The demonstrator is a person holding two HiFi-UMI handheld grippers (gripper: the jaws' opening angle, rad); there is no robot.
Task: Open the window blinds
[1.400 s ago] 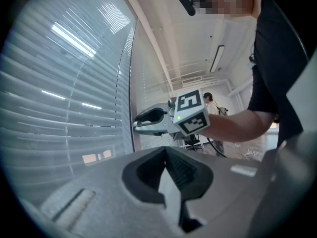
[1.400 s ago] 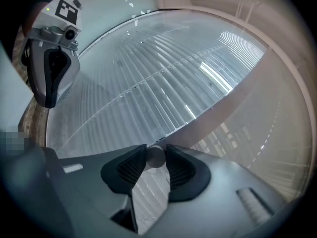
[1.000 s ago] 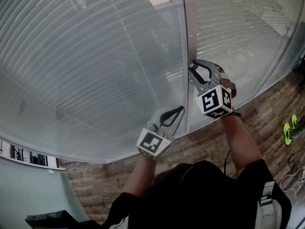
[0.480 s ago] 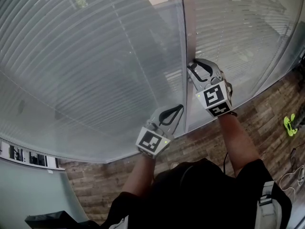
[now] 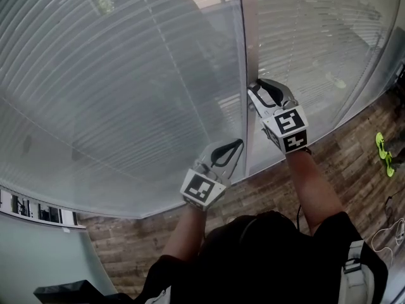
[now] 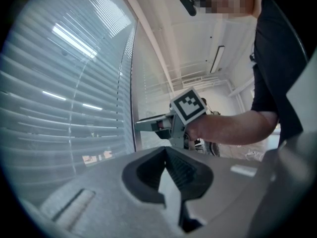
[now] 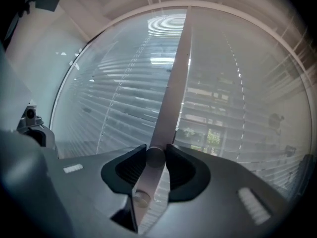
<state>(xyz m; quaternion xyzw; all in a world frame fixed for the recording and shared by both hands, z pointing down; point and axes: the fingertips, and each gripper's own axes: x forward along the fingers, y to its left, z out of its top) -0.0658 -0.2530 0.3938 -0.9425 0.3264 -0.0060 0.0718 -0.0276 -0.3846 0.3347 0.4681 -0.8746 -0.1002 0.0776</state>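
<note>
The right tongs (image 7: 155, 158) grip the upright tilt wand (image 7: 169, 95) hanging between the two window blinds (image 5: 126, 94) straight ahead, its long axis vertical across the jaws, while the left tongs (image 6: 166, 157), closed and empty, hover lower left, farther off

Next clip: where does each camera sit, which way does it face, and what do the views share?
Head view: on the person's head, looking steeply down at the blinds; shows arms, torso, left gripper, right gripper.
Left gripper view: on the left gripper, looking along its shut, empty jaws; shows the right gripper and arm.
Right gripper view: on the right gripper, facing the blinds, jaws shut on the wand.
Shared: blinds in all three.
</note>
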